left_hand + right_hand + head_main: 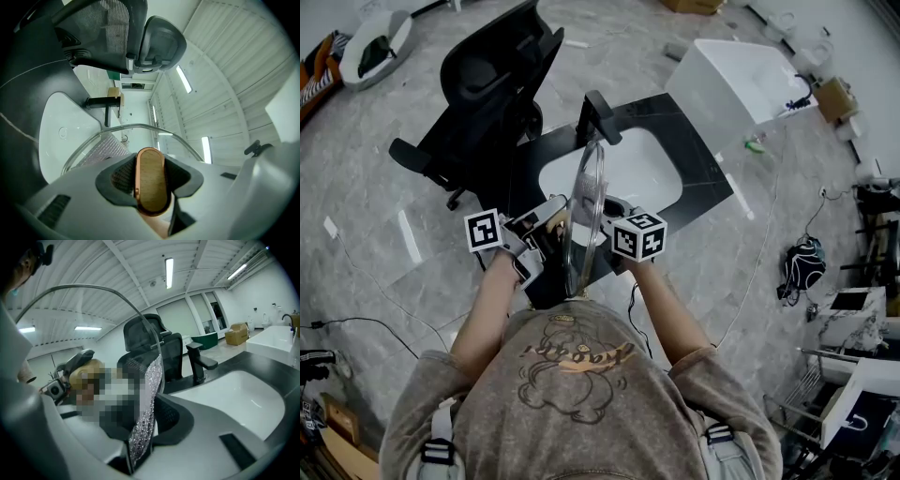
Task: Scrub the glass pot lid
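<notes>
Glass lid (587,202) on edge above the sink (652,178).
My left gripper (546,232) clamps its knob (151,180); my right gripper (607,225) pinches a glittery scrubber (146,399) by the glass.

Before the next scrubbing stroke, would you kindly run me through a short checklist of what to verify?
1. Left gripper clamped on the wooden knob: ok.
2. Right gripper gripping the silvery scrub pad: ok.
3. Glass pot lid held on edge over the sink: ok.
4. Pad pressed flat against the glass: cannot tell.
5. Lid rim clear of the faucet: cannot tell.
</notes>
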Demonstrator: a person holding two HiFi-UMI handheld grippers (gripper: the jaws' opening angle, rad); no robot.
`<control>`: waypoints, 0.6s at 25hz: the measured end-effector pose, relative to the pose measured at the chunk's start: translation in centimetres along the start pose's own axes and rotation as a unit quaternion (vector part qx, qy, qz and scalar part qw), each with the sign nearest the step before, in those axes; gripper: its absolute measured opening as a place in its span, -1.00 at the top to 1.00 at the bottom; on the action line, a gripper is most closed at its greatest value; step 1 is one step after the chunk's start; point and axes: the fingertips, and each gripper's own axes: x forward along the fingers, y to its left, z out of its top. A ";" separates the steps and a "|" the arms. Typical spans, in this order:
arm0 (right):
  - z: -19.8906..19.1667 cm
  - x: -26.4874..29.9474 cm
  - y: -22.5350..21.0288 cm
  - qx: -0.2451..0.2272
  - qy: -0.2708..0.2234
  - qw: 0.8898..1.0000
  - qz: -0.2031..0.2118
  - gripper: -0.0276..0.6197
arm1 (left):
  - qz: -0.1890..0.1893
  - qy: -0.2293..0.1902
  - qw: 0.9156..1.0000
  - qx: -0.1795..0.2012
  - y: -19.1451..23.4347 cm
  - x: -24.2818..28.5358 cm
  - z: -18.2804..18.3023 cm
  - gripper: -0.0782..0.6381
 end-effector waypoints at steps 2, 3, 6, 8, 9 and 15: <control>-1.1 0.4 0.2 0.007 0.011 1.000 0.003 0.66 | -0.001 -0.005 1.000 0.000 0.1 -0.1 0.3 0.29; -1.6 0.6 0.3 0.009 0.017 1.000 0.005 0.66 | -0.001 -0.007 1.000 0.000 0.1 -0.2 0.5 0.29; -2.8 0.4 0.9 0.017 0.027 0.999 0.015 0.66 | 0.002 -0.011 1.000 0.002 0.1 -0.3 0.8 0.29; -3.3 0.2 1.5 0.026 0.029 0.999 0.023 0.66 | 0.005 -0.011 1.000 0.003 0.1 -0.4 0.8 0.29; -3.5 0.2 1.8 0.029 0.031 0.999 0.026 0.66 | 0.006 -0.012 1.000 0.003 0.3 -0.4 0.8 0.29; -4.6 -0.7 4.3 0.062 0.037 0.996 0.056 0.66 | 0.016 -0.013 1.000 0.000 1.0 -1.0 0.7 0.29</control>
